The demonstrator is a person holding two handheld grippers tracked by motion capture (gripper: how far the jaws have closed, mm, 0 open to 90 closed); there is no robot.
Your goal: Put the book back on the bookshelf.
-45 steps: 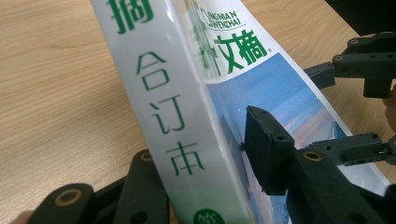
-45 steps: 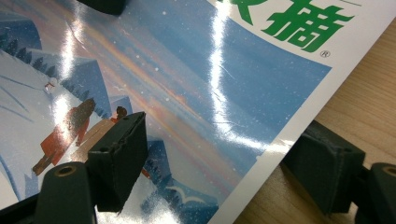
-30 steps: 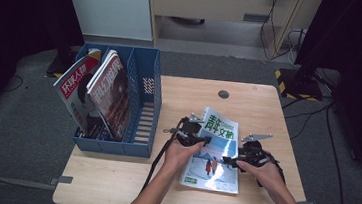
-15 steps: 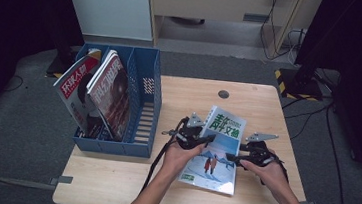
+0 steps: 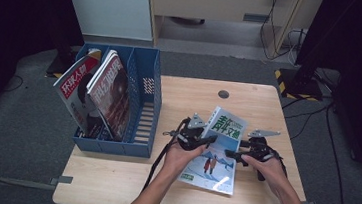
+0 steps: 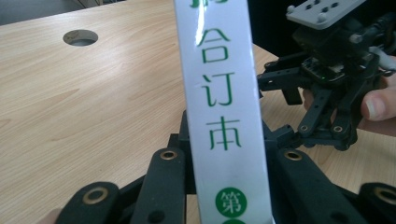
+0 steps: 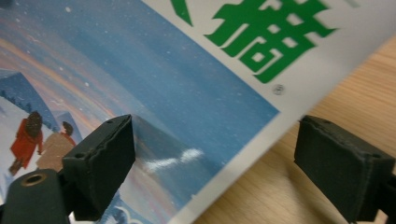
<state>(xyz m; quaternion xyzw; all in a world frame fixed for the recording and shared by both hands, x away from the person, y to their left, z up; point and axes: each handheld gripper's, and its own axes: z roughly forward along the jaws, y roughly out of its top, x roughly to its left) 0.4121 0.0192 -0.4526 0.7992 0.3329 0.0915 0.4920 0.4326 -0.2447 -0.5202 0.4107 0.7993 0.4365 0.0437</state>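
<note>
Fingers (image 6: 163, 182) on upward-tilted magazine (image 5: 214, 150) spine

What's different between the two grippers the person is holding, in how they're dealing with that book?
The left gripper is clamped on the book's white spine, a jaw on either side; the right gripper has its jaws spread wide at the opposite edge, one over the cover, one over the table. Both are black, hand-held and carry a grey plate.
</note>
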